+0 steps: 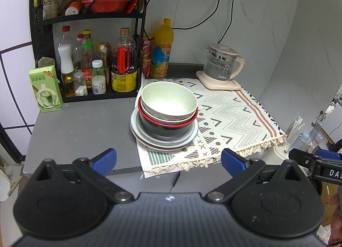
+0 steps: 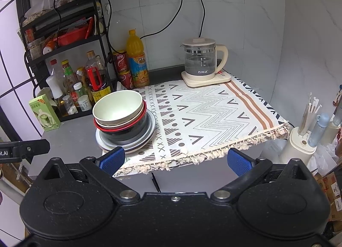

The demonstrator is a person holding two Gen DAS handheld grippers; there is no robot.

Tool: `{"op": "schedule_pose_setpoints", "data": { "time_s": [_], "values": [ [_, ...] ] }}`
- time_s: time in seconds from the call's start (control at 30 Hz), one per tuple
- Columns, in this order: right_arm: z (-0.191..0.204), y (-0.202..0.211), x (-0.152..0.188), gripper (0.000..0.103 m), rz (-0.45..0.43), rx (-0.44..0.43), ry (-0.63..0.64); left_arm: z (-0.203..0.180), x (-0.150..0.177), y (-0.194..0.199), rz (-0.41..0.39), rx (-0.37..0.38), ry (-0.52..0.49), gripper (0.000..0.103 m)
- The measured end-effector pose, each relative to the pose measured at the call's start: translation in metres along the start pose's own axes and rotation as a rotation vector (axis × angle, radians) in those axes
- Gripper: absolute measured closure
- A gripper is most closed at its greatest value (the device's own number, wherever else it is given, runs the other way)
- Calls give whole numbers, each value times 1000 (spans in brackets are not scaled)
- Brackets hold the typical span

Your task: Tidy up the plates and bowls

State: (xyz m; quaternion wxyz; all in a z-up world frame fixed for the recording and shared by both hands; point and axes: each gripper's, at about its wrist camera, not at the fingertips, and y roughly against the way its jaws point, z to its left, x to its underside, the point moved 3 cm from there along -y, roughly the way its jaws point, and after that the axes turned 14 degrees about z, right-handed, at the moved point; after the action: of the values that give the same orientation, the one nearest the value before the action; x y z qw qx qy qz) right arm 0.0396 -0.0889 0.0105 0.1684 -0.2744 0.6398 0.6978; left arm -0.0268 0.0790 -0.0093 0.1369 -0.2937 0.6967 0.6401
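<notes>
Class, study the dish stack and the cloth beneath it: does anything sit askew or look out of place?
Yes. The cream bowl on top tilts instead of nesting level in the red-rimmed bowl. The plates sit at the patterned cloth edge, partly overhanging onto the grey counter. Nothing looks spilled or broken.

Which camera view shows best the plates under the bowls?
The left wrist view: the plates lie near the middle, rims clear all along the front. In the right wrist view the right tool's finger covers part of their front edge.
</notes>
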Motion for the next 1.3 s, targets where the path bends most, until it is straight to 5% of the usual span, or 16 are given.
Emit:
{"op": "schedule_pose_setpoints", "data": {
  "time_s": [1.3],
  "values": [
    [-3, -3, 4, 0, 9, -19, 13, -3, 4, -1, 6, -31, -9, 0]
  ]
}}
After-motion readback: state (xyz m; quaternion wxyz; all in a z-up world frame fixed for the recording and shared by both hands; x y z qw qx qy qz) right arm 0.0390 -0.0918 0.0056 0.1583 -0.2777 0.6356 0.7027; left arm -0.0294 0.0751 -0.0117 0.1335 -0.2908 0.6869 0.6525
